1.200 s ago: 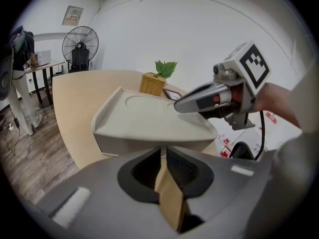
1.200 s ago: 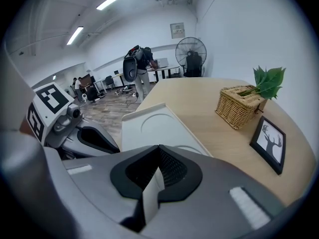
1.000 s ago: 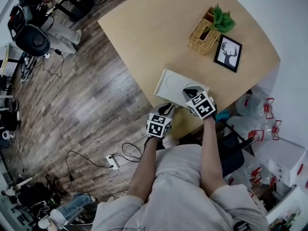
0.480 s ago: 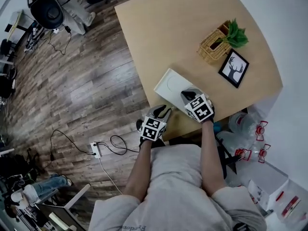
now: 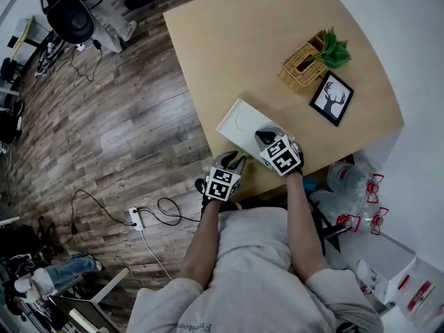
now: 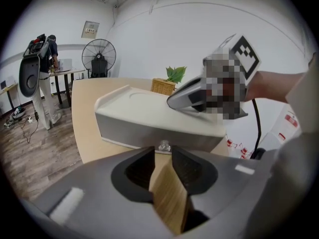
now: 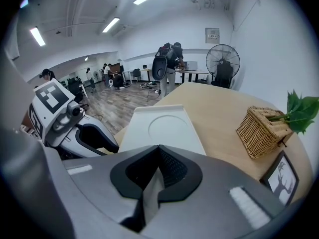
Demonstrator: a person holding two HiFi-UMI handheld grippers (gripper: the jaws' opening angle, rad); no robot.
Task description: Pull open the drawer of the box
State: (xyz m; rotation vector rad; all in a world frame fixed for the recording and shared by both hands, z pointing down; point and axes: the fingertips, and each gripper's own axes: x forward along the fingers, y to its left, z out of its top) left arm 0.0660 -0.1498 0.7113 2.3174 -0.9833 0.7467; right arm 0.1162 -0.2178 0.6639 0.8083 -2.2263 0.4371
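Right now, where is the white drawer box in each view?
Head view: box at the table's near edge, centre.
Left gripper view: box mid-frame, drawer front facing the camera.
Right gripper view: box top, mid-frame.
Shared landmark: wicker basket.

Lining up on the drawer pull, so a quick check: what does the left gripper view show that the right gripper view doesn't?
Only the left gripper view shows the grey drawer front with its small knob, and the right hand-held gripper with its tip at the lid. Only the right gripper view shows the round dent in the lid and the deer picture. Both show the box, the basket with the plant, and the fan.
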